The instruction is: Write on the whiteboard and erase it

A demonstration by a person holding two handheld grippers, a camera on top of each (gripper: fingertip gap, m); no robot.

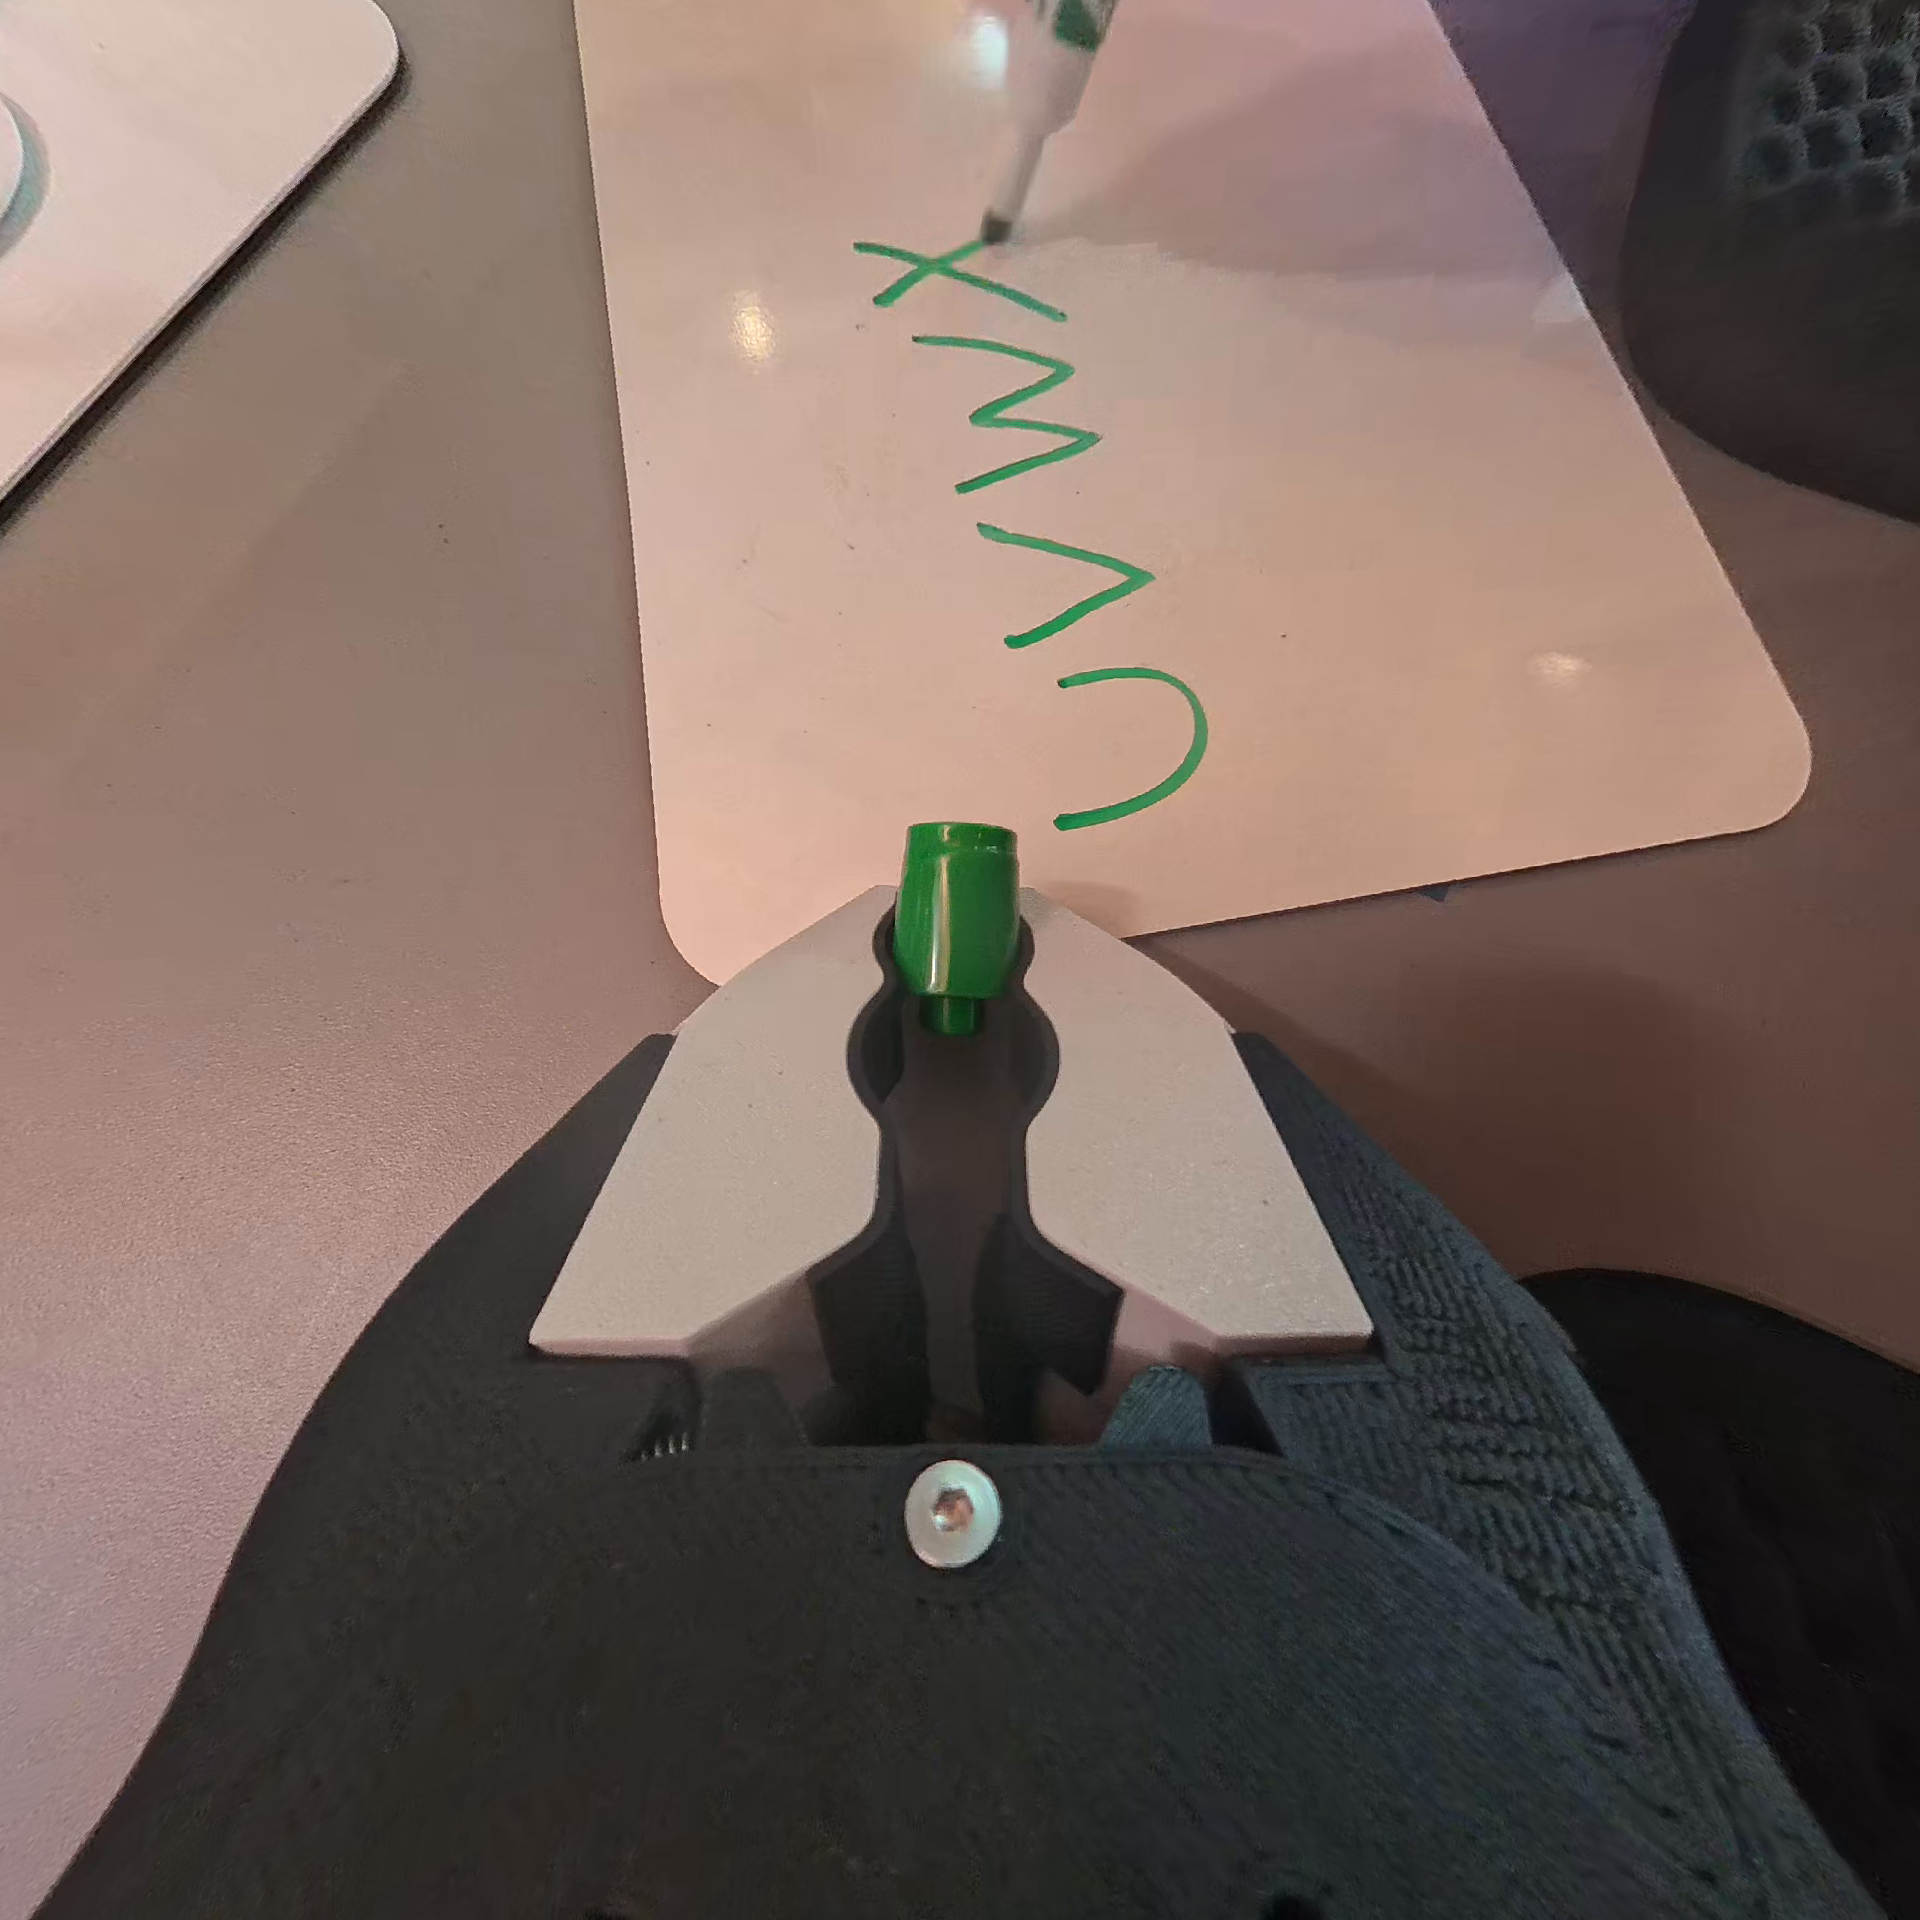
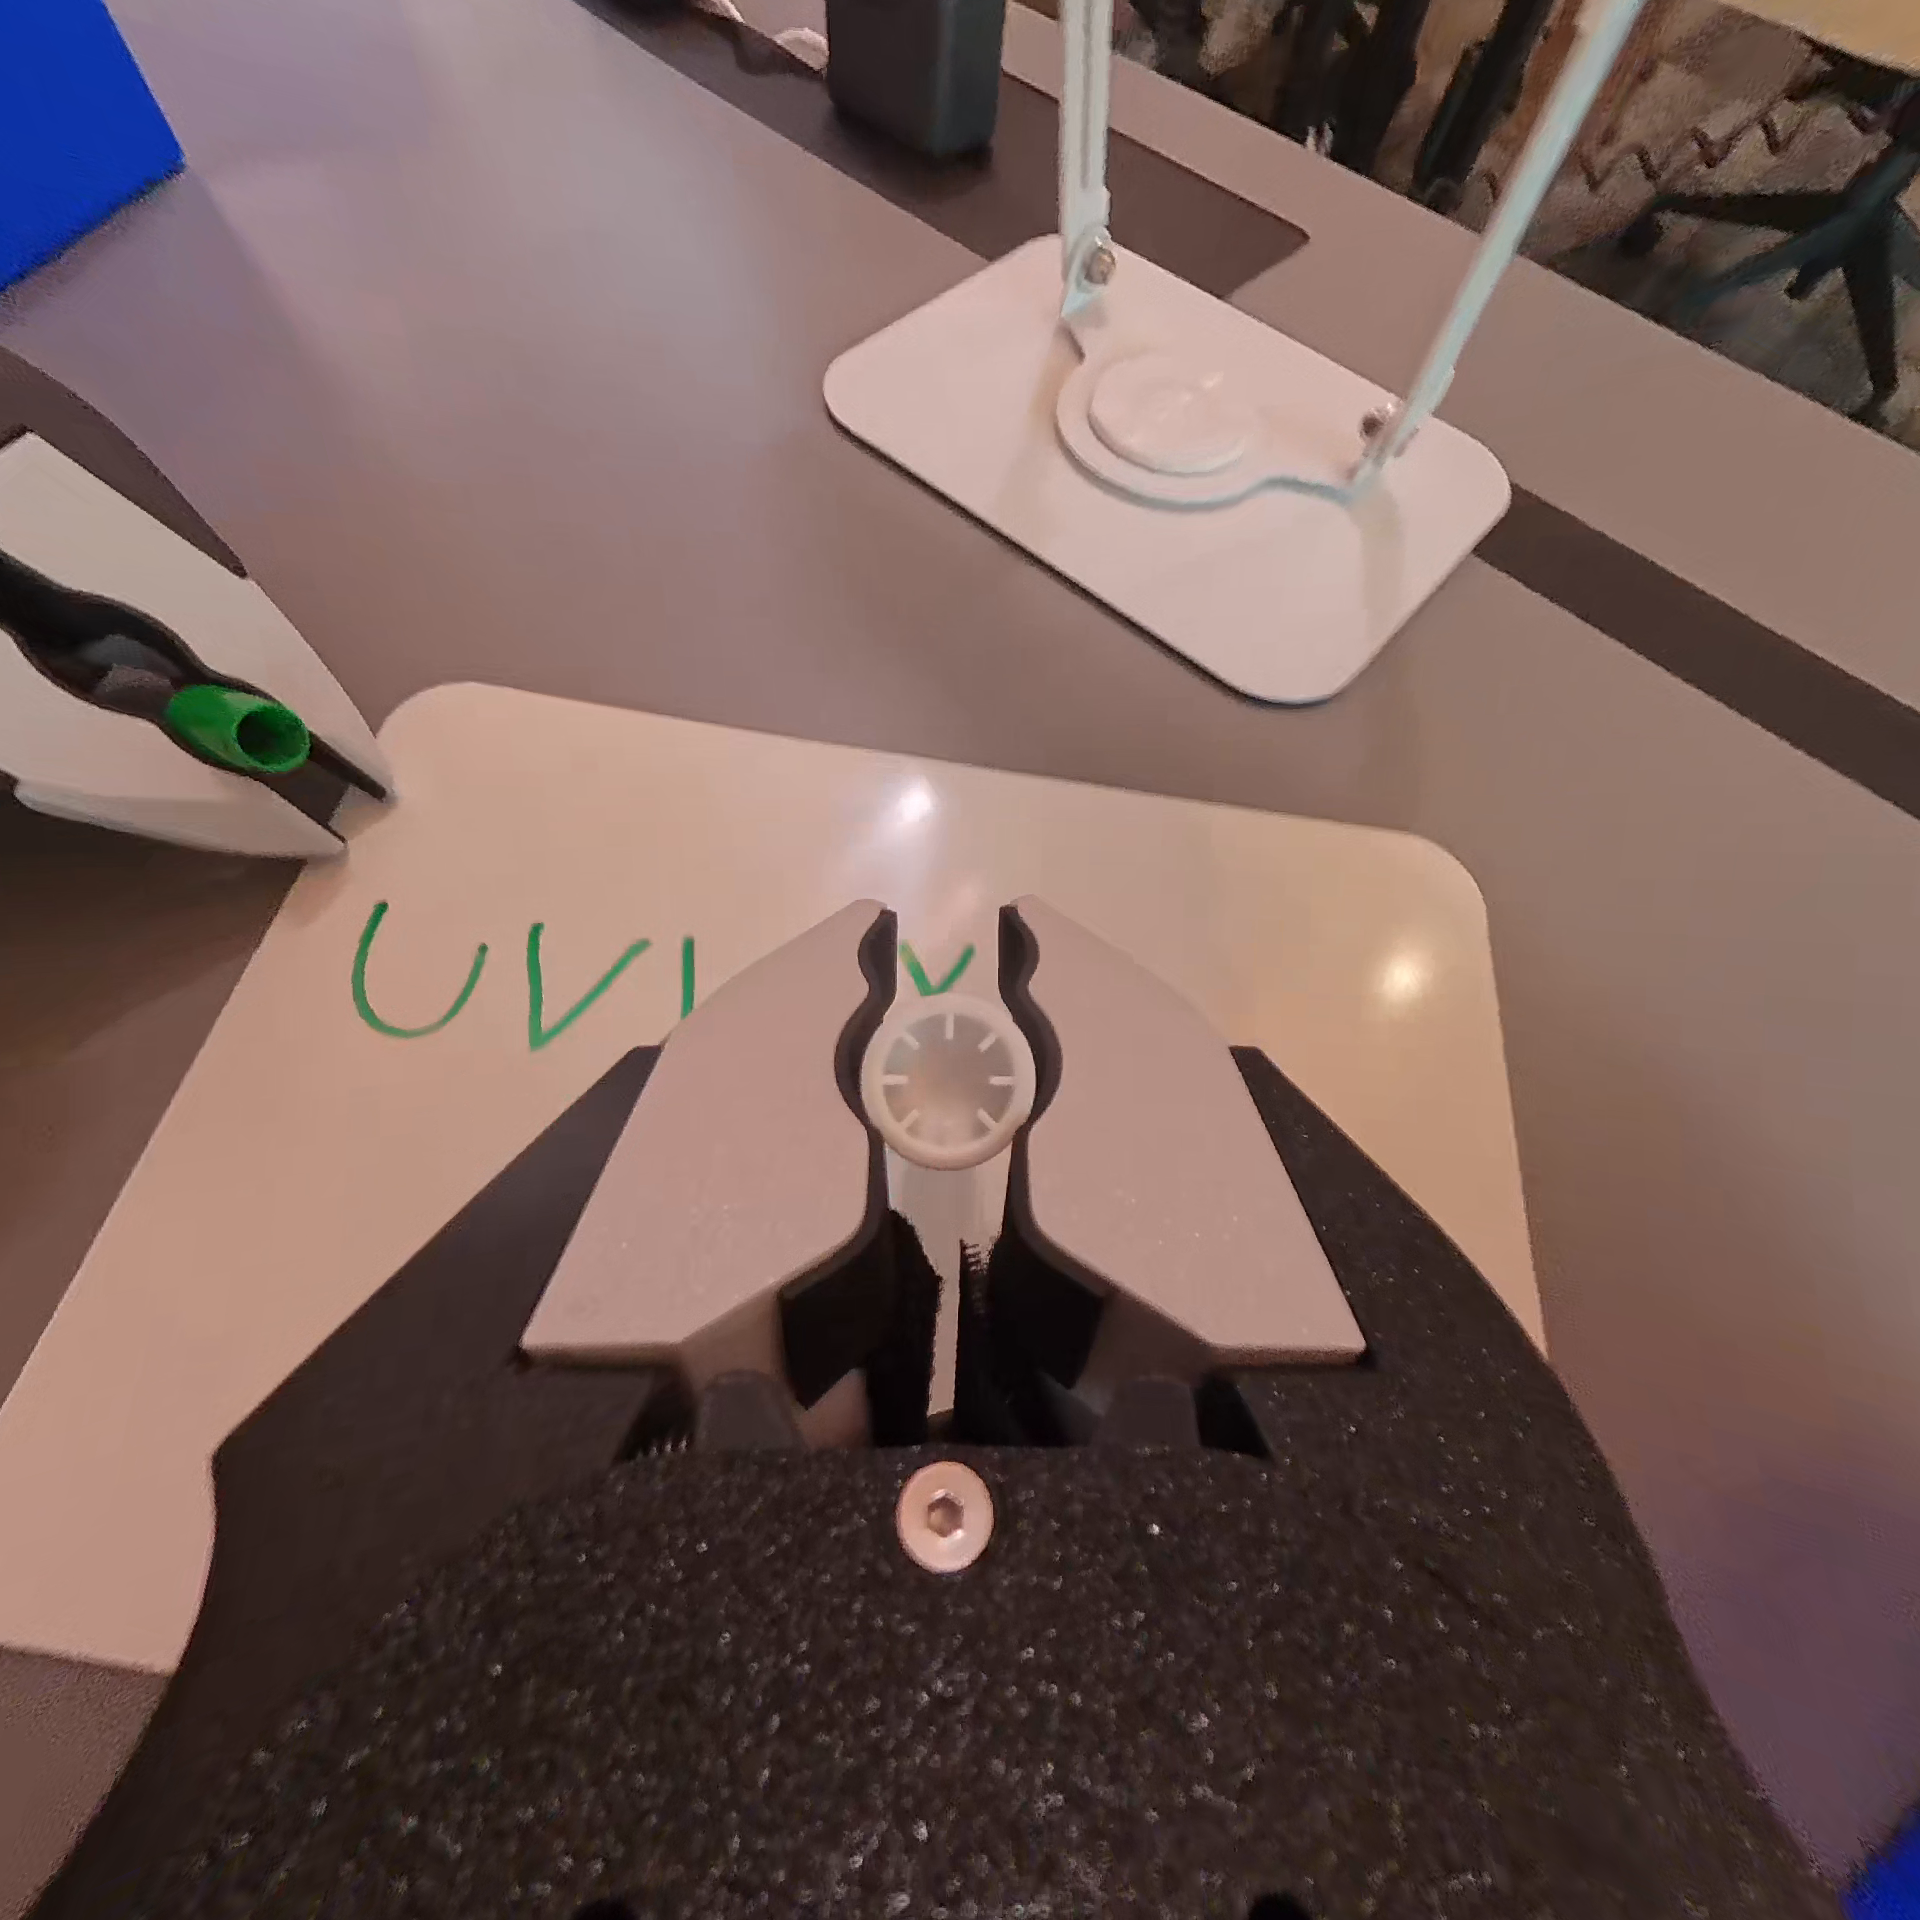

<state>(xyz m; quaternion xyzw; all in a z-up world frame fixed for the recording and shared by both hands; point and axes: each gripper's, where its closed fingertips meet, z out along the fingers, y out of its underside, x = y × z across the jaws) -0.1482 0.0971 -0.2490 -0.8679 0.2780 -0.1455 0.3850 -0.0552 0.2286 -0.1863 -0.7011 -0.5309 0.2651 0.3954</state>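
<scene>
A white whiteboard (image 1: pixel 1351 540) lies flat on the grey-brown table and bears a row of green marks (image 1: pixel 1039 436). My left gripper (image 1: pixel 961 904) is shut on a green marker cap (image 1: pixel 956 930), at the board's near edge. My right gripper (image 2: pixel 943 914) is shut on a white marker, seen end-on (image 2: pixel 948 1086), held over the whiteboard (image 2: pixel 1299 935). In the left wrist view the marker (image 1: pixel 1044 114) leans down with its tip touching the board at the farthest mark. The left gripper (image 2: pixel 343 800) with the cap (image 2: pixel 244 732) shows at the board's left corner.
A white stand base (image 2: pixel 1299 582) with two thin white arms sits behind the board; its corner shows in the left wrist view (image 1: pixel 156 208). A dark box (image 2: pixel 914 73) stands at the back. A blue object (image 2: pixel 73 125) is far left. A black textured body (image 1: pixel 1787 229) sits beside the board. About 15 cm separates my left fingertips from my right.
</scene>
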